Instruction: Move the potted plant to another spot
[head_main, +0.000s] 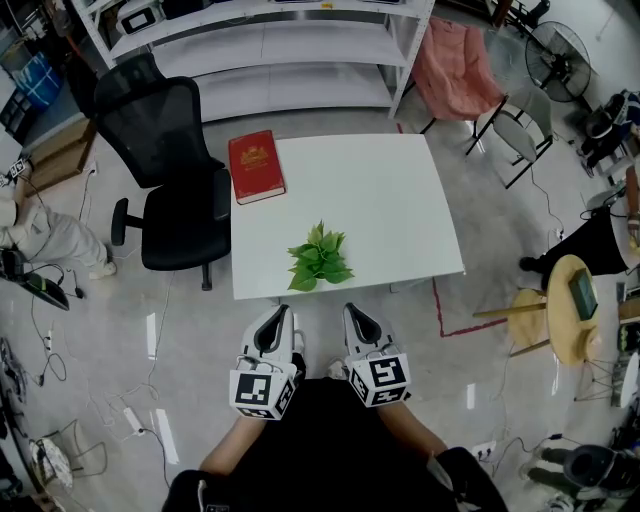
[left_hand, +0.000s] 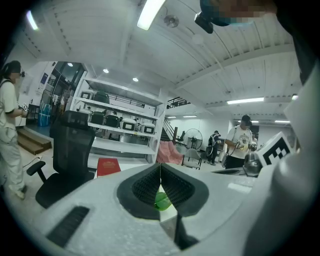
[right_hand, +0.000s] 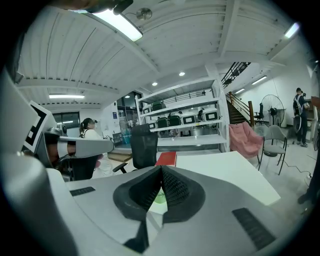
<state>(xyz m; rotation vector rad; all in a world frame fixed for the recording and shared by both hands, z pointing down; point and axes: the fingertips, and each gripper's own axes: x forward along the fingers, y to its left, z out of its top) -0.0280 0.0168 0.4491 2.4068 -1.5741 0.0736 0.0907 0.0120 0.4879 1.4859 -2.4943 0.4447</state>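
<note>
The potted plant (head_main: 320, 257), a small bunch of green leaves, stands near the front edge of the white table (head_main: 400, 210). My left gripper (head_main: 277, 313) and right gripper (head_main: 352, 311) hover side by side just short of that edge, below the plant and apart from it. Both have their jaws pressed together with nothing held. In the left gripper view a sliver of green plant (left_hand: 161, 200) shows behind the shut left gripper (left_hand: 160, 168). The right gripper view shows the same plant (right_hand: 160, 198) behind the shut right gripper (right_hand: 161, 170).
A red book (head_main: 256, 166) lies at the table's far left corner. A black office chair (head_main: 170, 190) stands left of the table, white shelving (head_main: 270, 50) behind it, a pink chair (head_main: 455, 65) at the back right, and a round wooden stool (head_main: 562, 300) to the right.
</note>
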